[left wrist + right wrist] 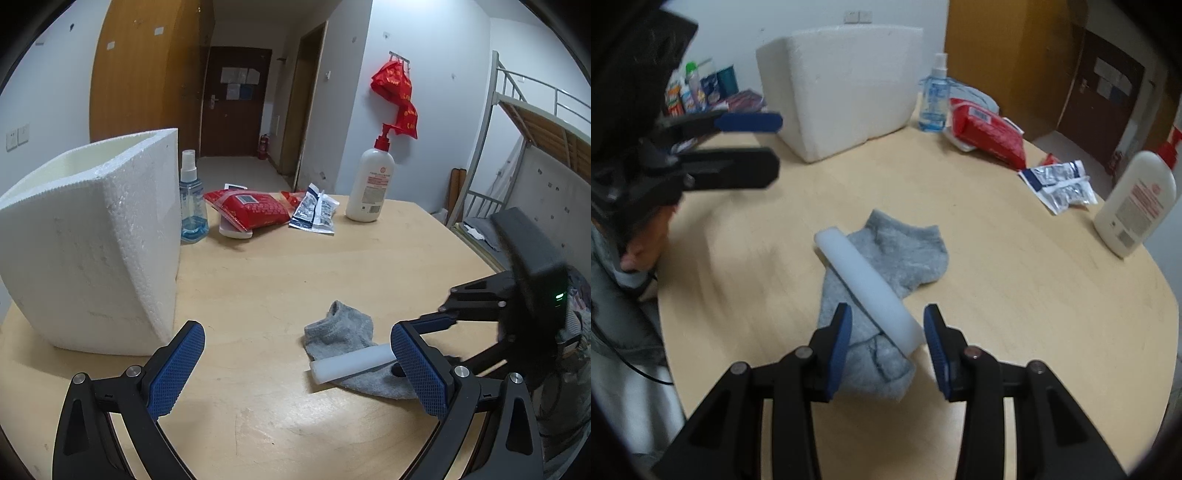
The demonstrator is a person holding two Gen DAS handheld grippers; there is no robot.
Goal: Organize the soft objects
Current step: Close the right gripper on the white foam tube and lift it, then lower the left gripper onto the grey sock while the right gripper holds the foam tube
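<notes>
A grey sock (905, 254) lies flat on the wooden table (1034, 295), with a white foam bar (864, 280) resting diagonally across it. My right gripper (888, 345) points down at them. Its jaws straddle the bar's near end; the left pad stands clear of the bar, so the gripper is open. In the left wrist view the sock (340, 328) and the bar (351, 363) sit just inside the right finger (417, 369) of my left gripper (295, 369), which is wide open and holds nothing. A white styrofoam box (92, 240) stands open-topped at the left.
Behind the box stand a blue spray bottle (192, 199), a red packet (251, 210), foil sachets (314, 212) and a white pump bottle (371, 184). A metal bunk bed (517, 147) is beyond the table's right edge. Small bottles and boxes (701, 88) sit behind the left gripper (779, 144).
</notes>
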